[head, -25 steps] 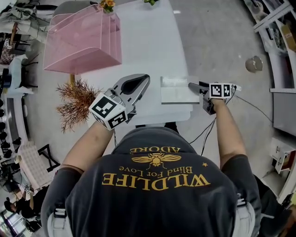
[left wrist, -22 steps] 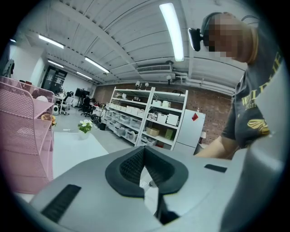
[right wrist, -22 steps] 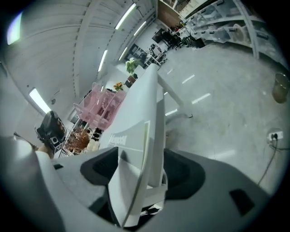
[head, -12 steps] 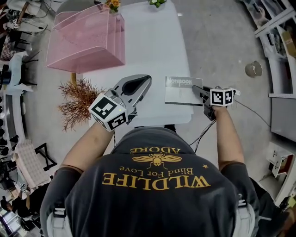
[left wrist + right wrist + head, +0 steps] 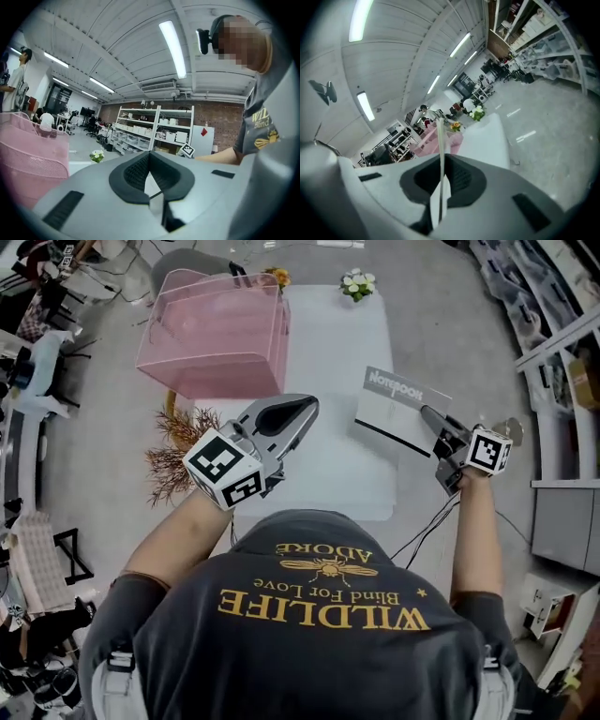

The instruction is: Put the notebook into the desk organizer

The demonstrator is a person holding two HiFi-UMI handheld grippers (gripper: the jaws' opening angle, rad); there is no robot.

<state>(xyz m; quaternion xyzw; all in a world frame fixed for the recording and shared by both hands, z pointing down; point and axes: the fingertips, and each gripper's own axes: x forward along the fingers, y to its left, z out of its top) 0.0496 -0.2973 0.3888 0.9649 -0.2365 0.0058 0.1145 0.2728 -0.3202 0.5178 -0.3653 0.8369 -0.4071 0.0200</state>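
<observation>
Notebook (image 5: 398, 409) is held tilted above the right side of the bench (image 5: 337, 343), one thin edge pinched between the closed jaws of the right tool (image 5: 433, 420), probably so that it can be carried edge-on to the pink desk organizer (image 5: 216, 343) at the bench's far left corner, well apart. The left tool (image 5: 298, 409) is held idle over the near bench, jaws together on nothing. One notebook, one organizer, two tools and two small flower pots (image 5: 357, 283) are counted.
</observation>
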